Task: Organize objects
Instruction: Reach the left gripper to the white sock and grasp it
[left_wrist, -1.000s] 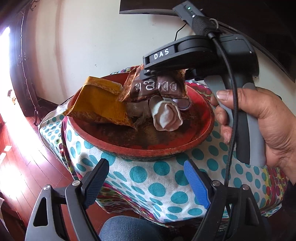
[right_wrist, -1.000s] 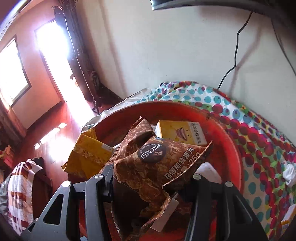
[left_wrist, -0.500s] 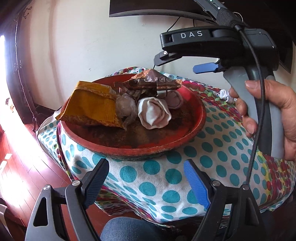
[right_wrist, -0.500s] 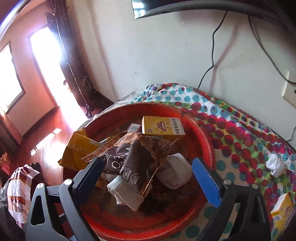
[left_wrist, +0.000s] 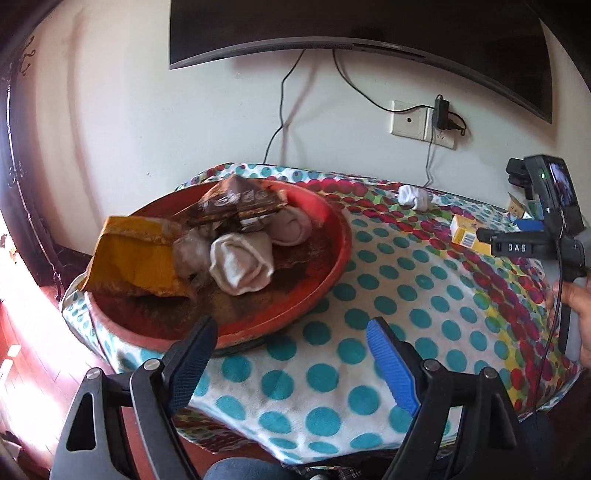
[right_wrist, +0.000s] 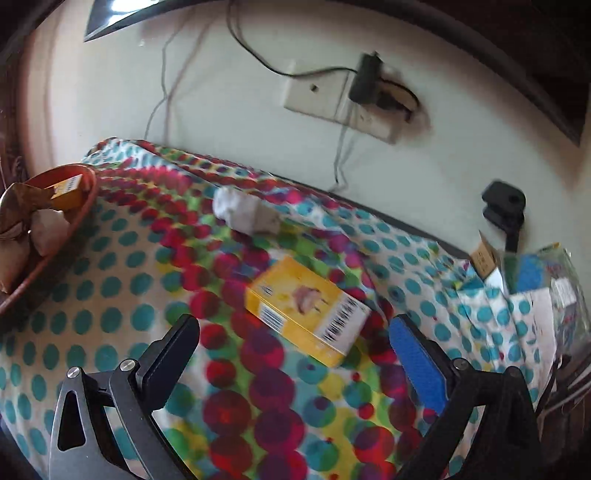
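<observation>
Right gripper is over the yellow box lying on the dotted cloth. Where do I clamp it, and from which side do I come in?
Clamp the yellow box across its two long side faces, near mid-length, coming down from above. It lies flat on the dotted cloth, askew to the open right gripper, so probably roll the wrist until the pads parallel those sides. Nothing touches it; the white sock lies well behind.

A dark curved screen (left_wrist: 369, 33) hangs on the pale wall (left_wrist: 147, 110) above a wall socket (left_wrist: 410, 120).
</observation>
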